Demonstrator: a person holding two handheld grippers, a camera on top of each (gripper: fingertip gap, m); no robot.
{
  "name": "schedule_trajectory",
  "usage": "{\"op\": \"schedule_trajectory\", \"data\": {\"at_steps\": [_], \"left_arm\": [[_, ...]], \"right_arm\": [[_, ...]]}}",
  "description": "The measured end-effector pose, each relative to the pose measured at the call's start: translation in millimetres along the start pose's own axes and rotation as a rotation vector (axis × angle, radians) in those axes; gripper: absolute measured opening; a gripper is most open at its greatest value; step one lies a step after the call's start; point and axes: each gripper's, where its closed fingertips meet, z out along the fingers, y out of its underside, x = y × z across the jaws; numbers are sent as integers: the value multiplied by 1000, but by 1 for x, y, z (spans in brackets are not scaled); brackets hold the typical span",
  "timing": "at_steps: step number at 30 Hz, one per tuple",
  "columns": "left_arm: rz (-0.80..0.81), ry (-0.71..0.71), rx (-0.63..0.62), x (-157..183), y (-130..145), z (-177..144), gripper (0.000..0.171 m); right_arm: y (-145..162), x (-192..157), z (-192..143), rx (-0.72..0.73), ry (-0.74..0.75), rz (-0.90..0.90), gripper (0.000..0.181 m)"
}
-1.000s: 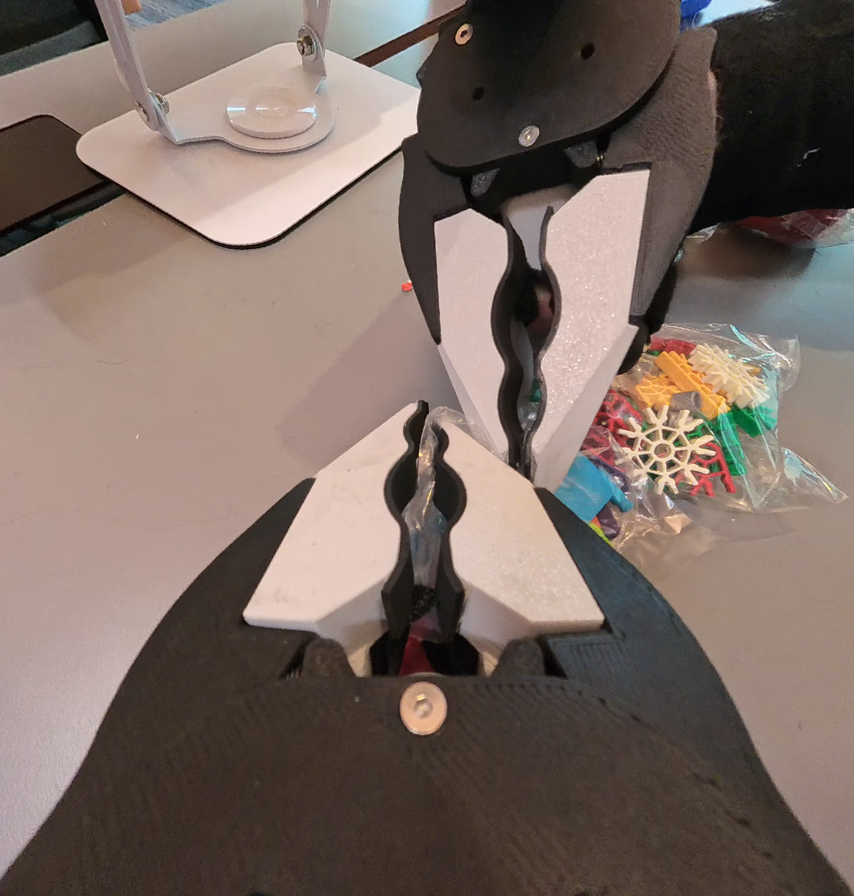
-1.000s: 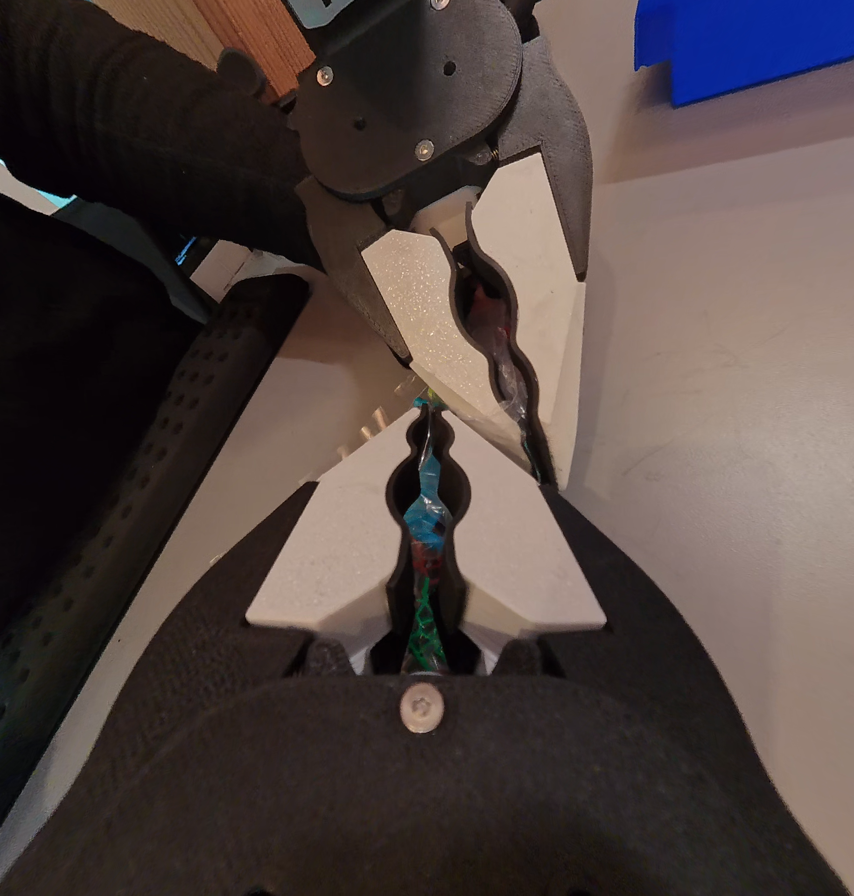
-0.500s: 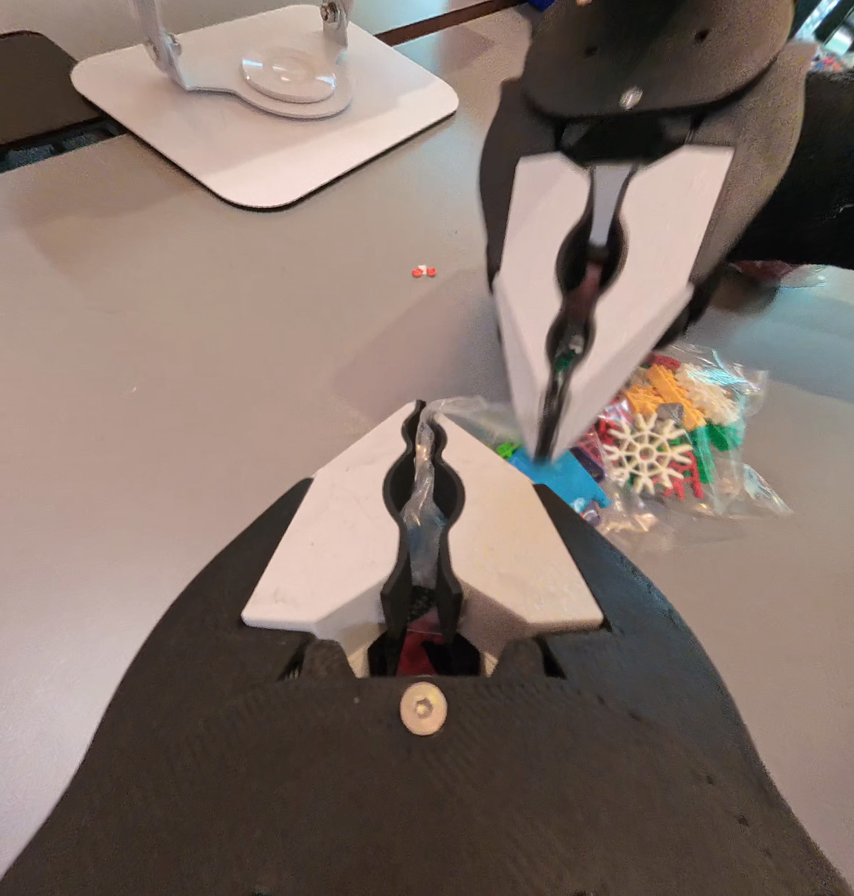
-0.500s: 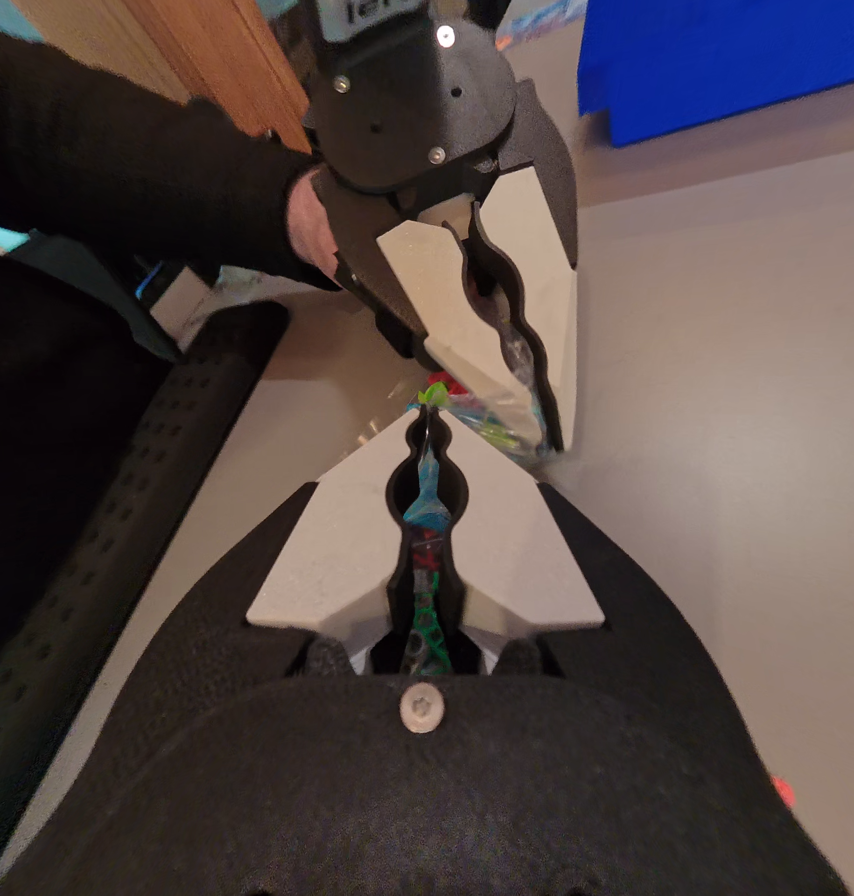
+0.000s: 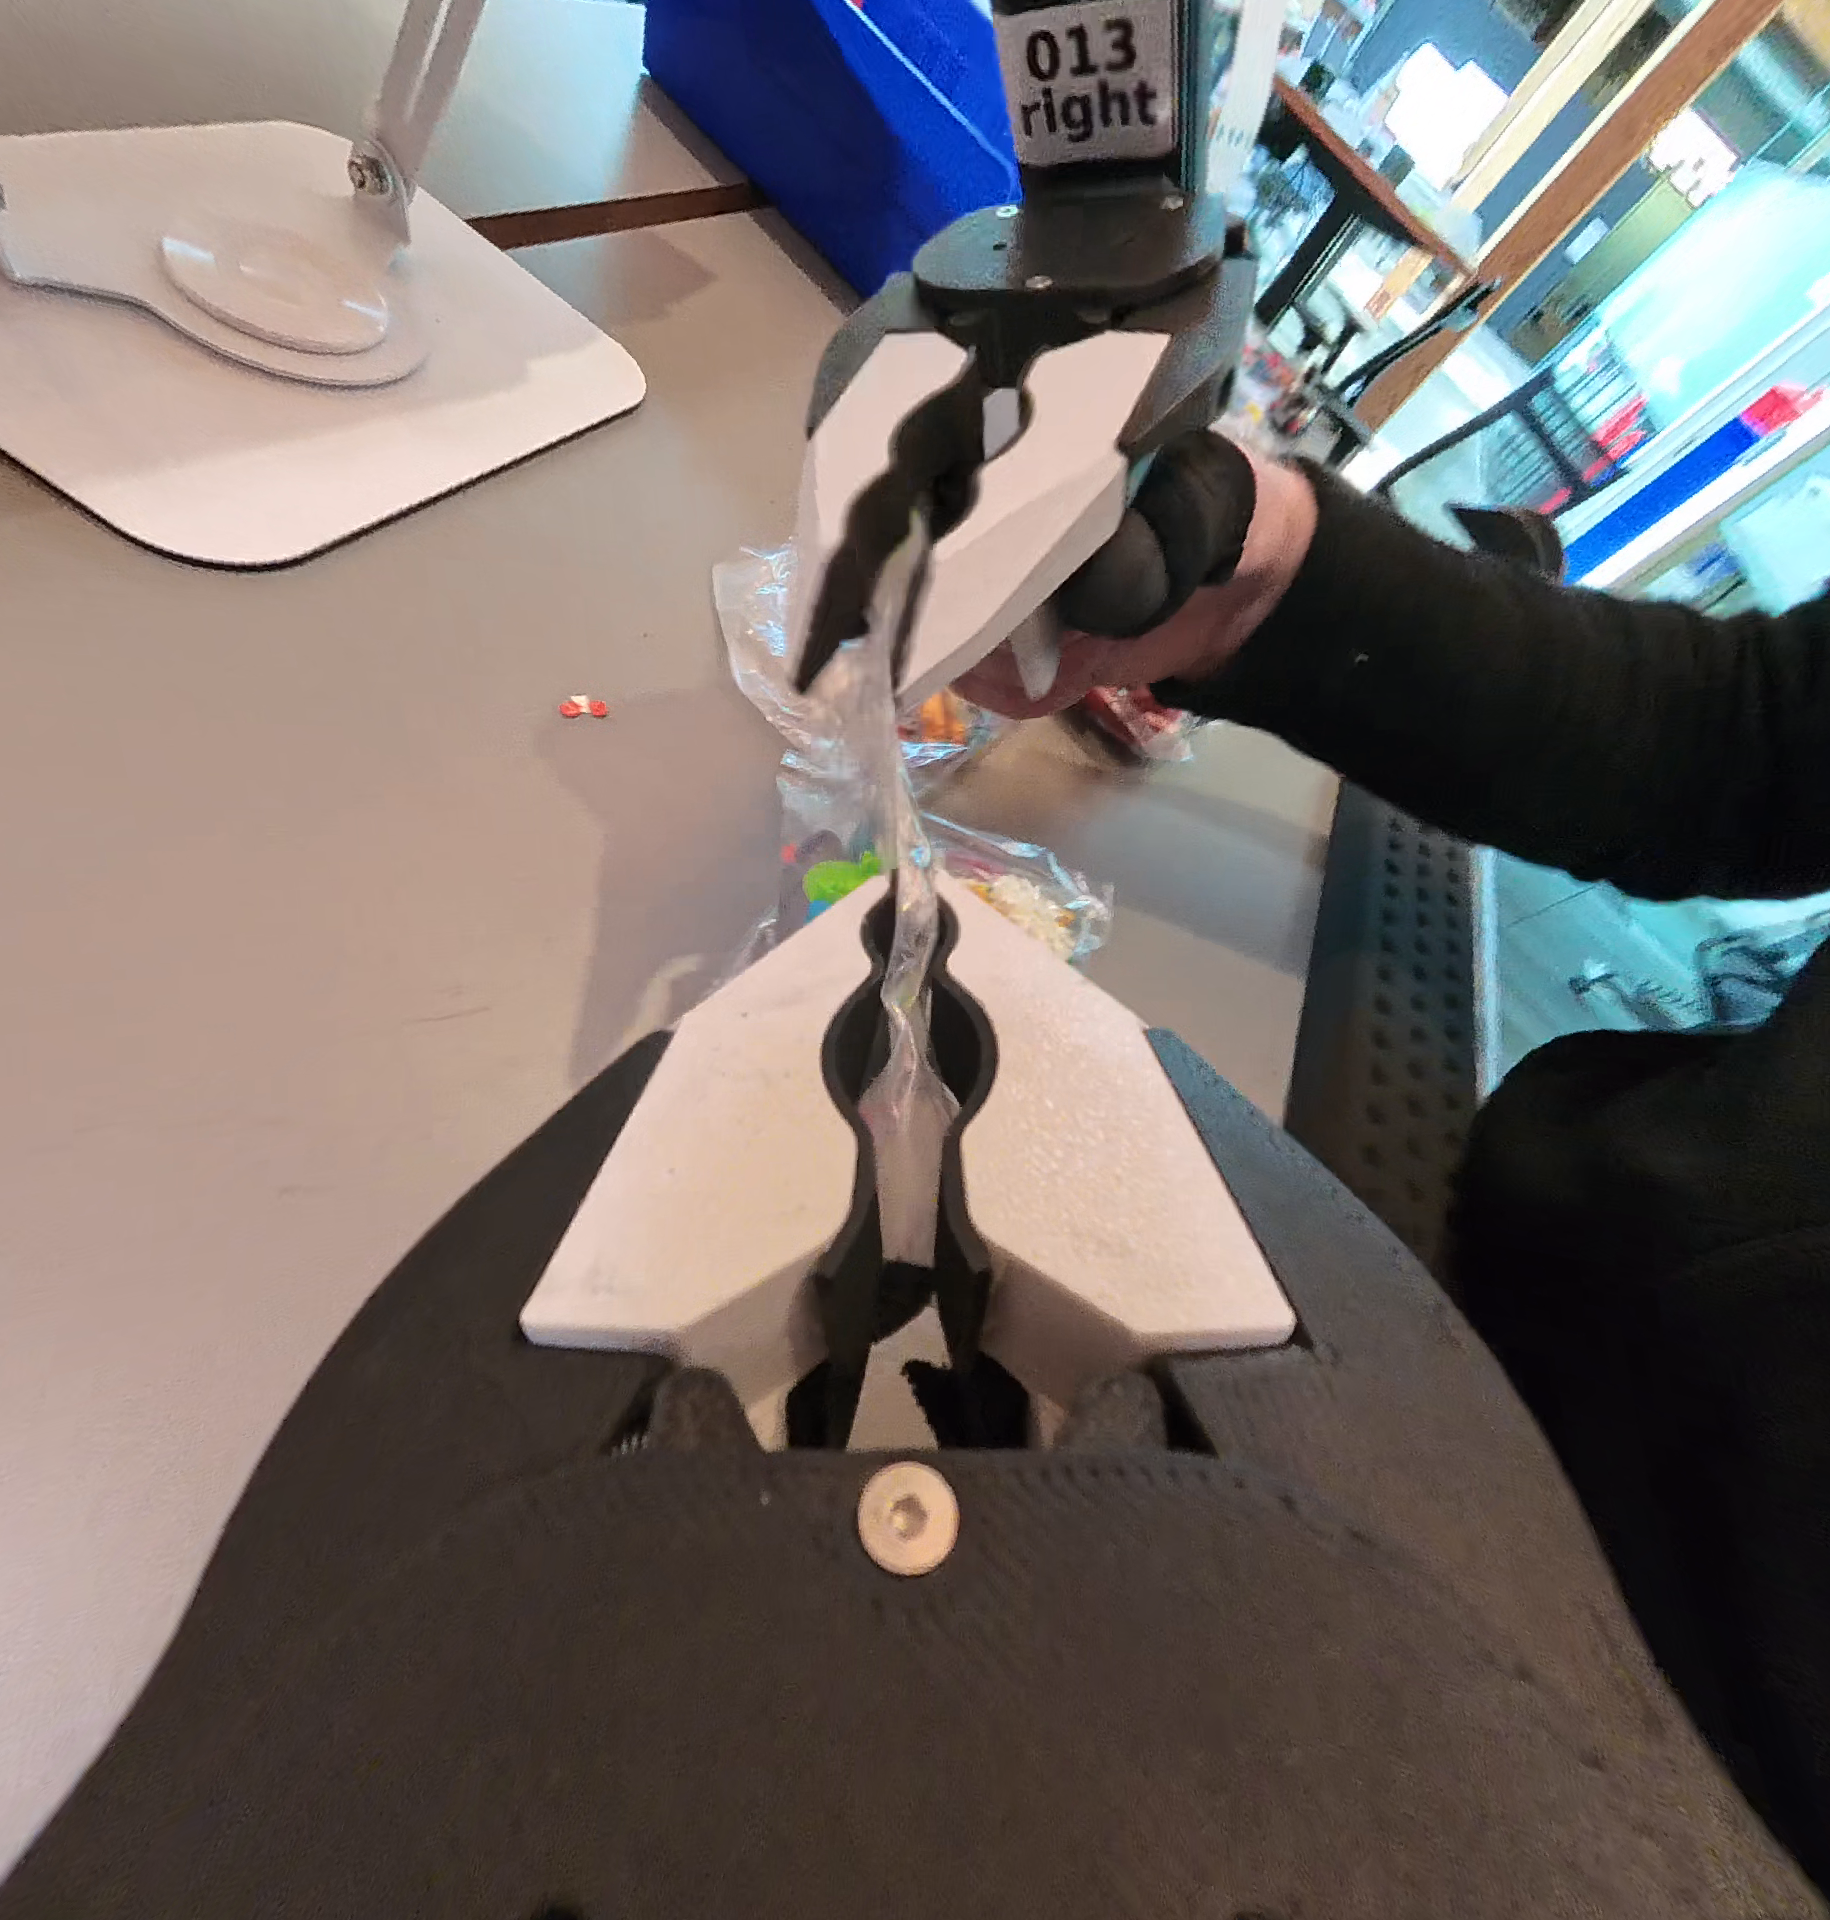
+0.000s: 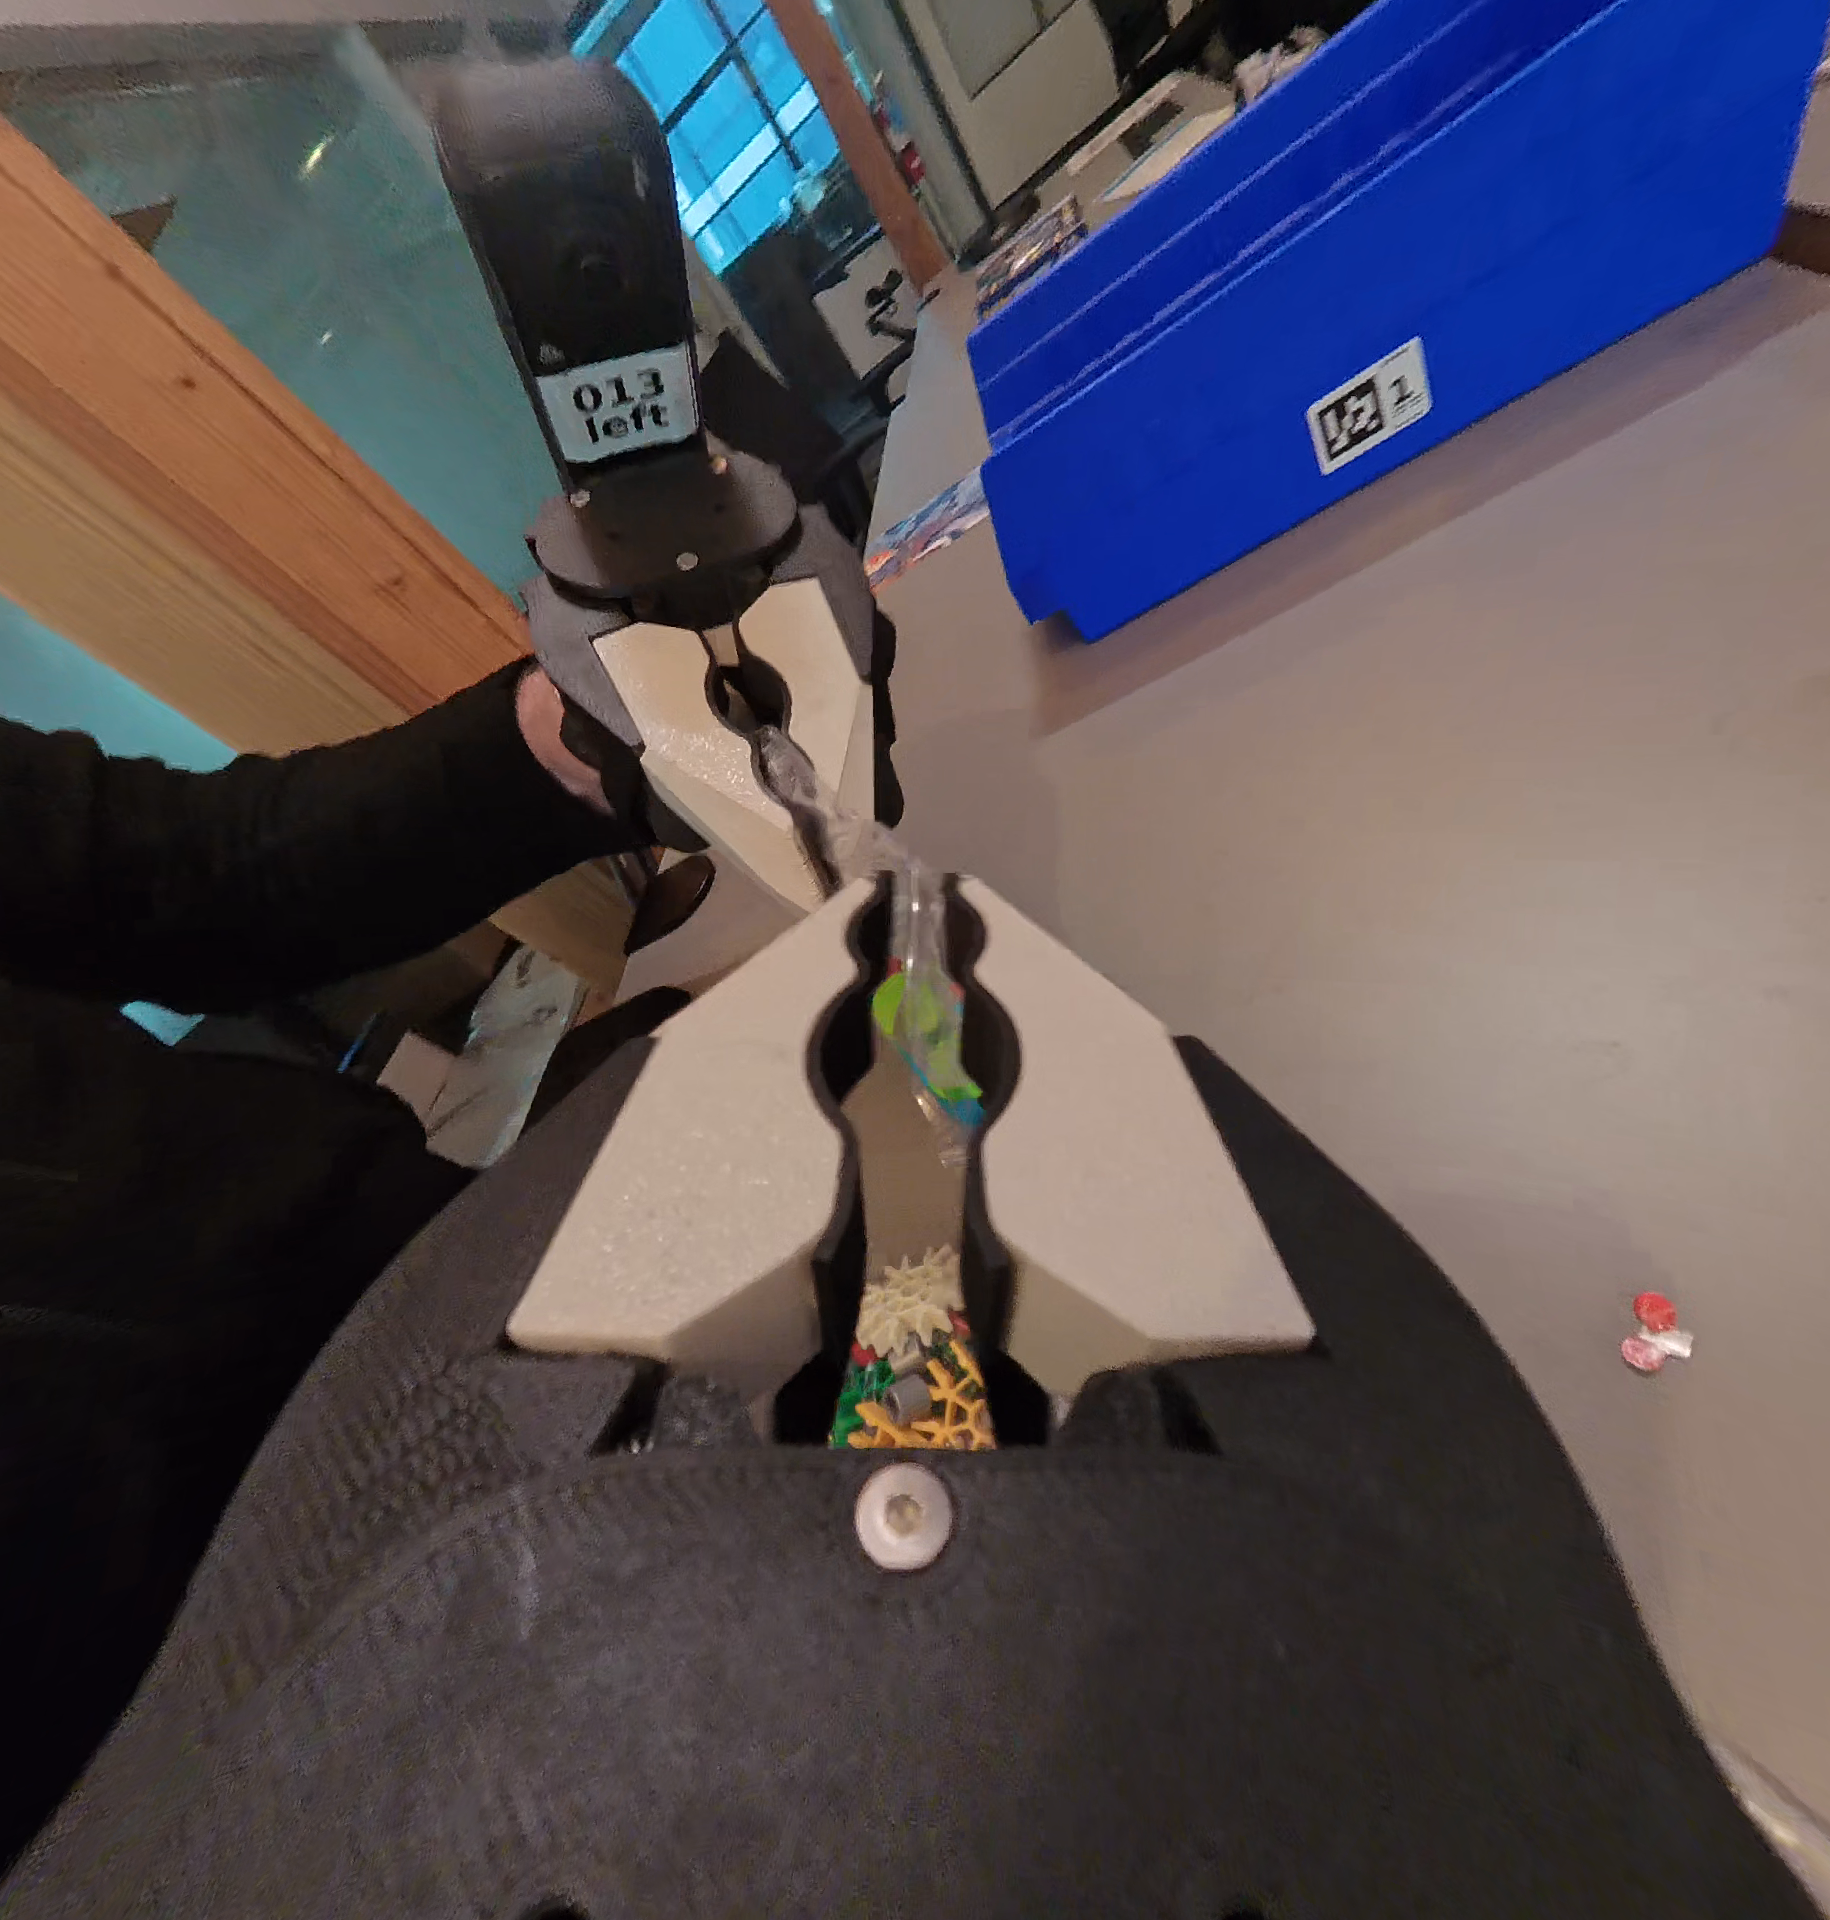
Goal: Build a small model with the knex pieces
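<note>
Above the table [image 5: 267,935], both jaws clamped on clear bag [image 5: 895,790]

Blue bin [image 6: 1410,343] on grey table [image 6: 1462,935]; white stand base [image 5: 267,364]; red scrap [image 5: 583,708].

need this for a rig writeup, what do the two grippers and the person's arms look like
Both the left gripper and right gripper have textured black bodies, white wedge fingers with wavy black inner pads, a silver screw, and a white label on the black handle. The arms wear black sleeves.
</note>
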Motion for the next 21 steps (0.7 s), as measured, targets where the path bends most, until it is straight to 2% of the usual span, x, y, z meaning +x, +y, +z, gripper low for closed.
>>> {"op": "schedule_trajectory", "data": {"at_steps": [3,5,9,15,18,21], "left_arm": [[-86,27,59,5,-3,-2,0],[-140,36,111,6,-6,-4,0],[-170,64,126,14,-6,2,0],[-114,94,132,31,-9,15,0],[-13,68,94,33,-2,20,0],[82,42,99,38,-6,24,0]], "right_arm": [[-6,-1,-13,43,73,-14,36],[2,0,-17,7,133,-43,49],[15,-8,-7,-27,165,-72,41],[21,-15,2,22,129,-66,0],[29,-17,8,-29,152,-94,0],[27,-17,9,-23,143,-72,0]]}}
